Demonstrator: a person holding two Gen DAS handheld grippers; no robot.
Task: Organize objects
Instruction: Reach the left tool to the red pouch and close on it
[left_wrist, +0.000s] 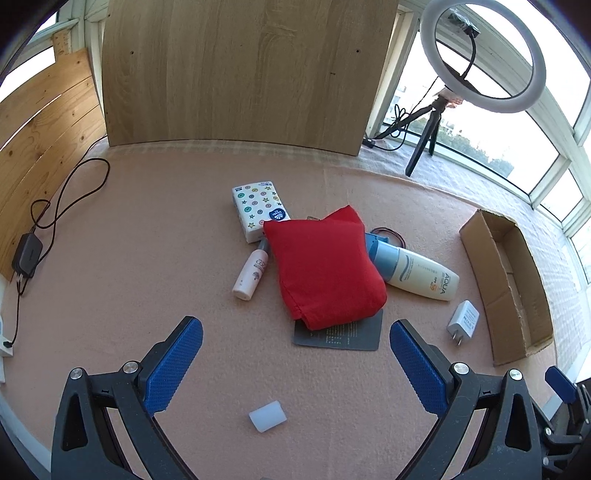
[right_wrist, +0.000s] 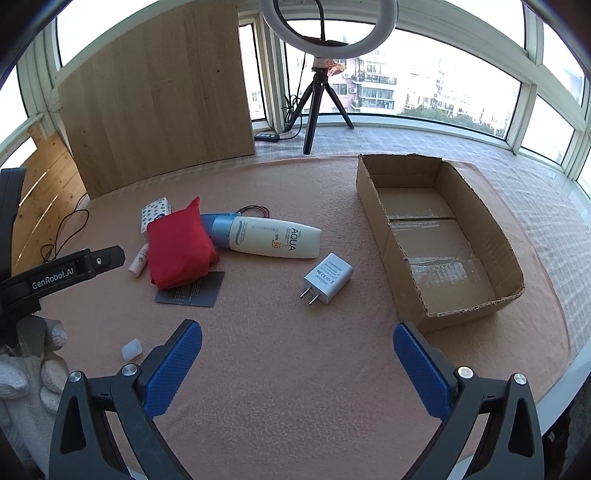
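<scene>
Your left gripper (left_wrist: 295, 354) and right gripper (right_wrist: 297, 356) both hover with jaws spread, holding nothing. The red pouch (left_wrist: 321, 266) sits mid-frame on the worktop (left_wrist: 147, 258), sunscreen tube (right_wrist: 275, 242) beside it; the cardboard box (right_wrist: 373, 177) lies right.

Black gripper (right_wrist: 297, 356) frames, blue textured pads (right_wrist: 173, 369), silver screws; possibly white knit glove (right_wrist: 26, 373).
</scene>
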